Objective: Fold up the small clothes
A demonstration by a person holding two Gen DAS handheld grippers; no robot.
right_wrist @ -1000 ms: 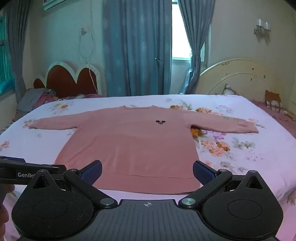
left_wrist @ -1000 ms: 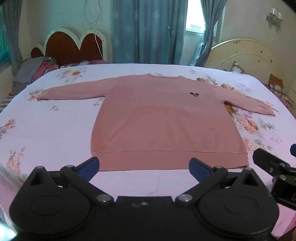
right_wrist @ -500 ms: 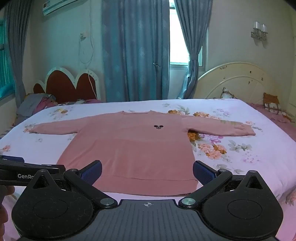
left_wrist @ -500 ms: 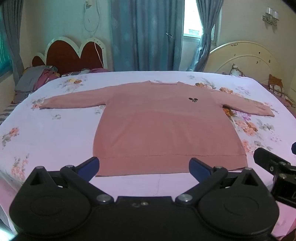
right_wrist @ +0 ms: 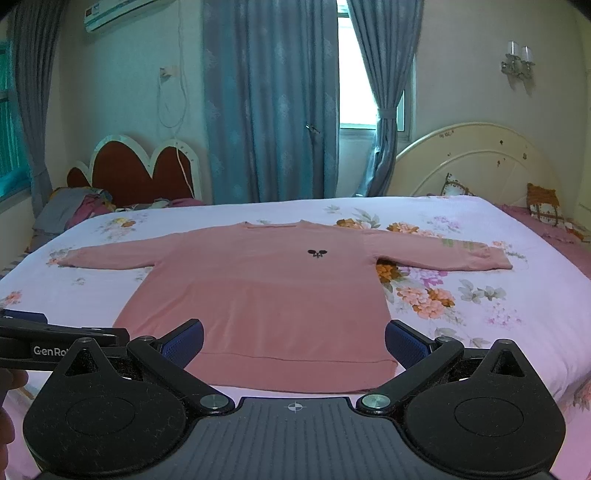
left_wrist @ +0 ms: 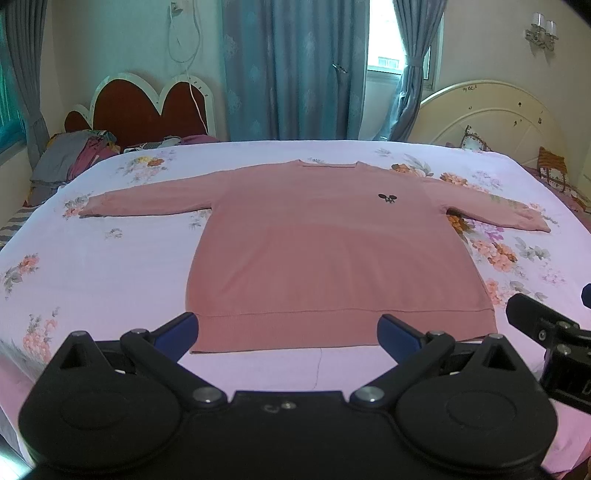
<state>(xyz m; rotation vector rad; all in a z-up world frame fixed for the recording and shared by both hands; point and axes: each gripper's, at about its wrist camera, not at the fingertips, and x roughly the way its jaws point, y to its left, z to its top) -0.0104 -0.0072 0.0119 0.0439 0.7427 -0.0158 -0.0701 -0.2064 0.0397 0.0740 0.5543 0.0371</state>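
a: where's the sweater (left_wrist: 332, 251)?

b: flat on the bed (left_wrist: 92, 266), front up, both sleeves out to the sides, neck toward the far edge, hem toward the cameras. it's pink, with a small black emblem (left_wrist: 388, 198) on the chest. no crease or fold in it.

a: and the tongs?

b: left gripper (left_wrist: 288, 334) hangs just short of the hem, its blue pads wide apart, nothing between them. right gripper (right_wrist: 293, 341) stands the same way, jaws spread and empty, low over the hem's near edge. neither touches the cloth.

a: any writing?

b: on the left gripper's body, seen at the left edge of the right view, white letters read "genro", the rest hidden behind the right gripper. the emblem is too small to read. a bit of a hand (right_wrist: 9, 406) shows under that lettering.

a: what's around?

b: the sheet is white with flower prints. a pile of clothes (left_wrist: 70, 158) lies at the far left by a red scalloped headboard (left_wrist: 144, 107). a cream headboard (left_wrist: 487, 118) is on the right with a cushion (left_wrist: 552, 171) by it. blue curtains (left_wrist: 291, 70) and a window behind, a white cord (left_wrist: 184, 44) on the wall, a wall lamp (right_wrist: 517, 59), an air conditioner (right_wrist: 114, 13) top left.

a: anything lying on the sweater?

b: its whole front shows bare.
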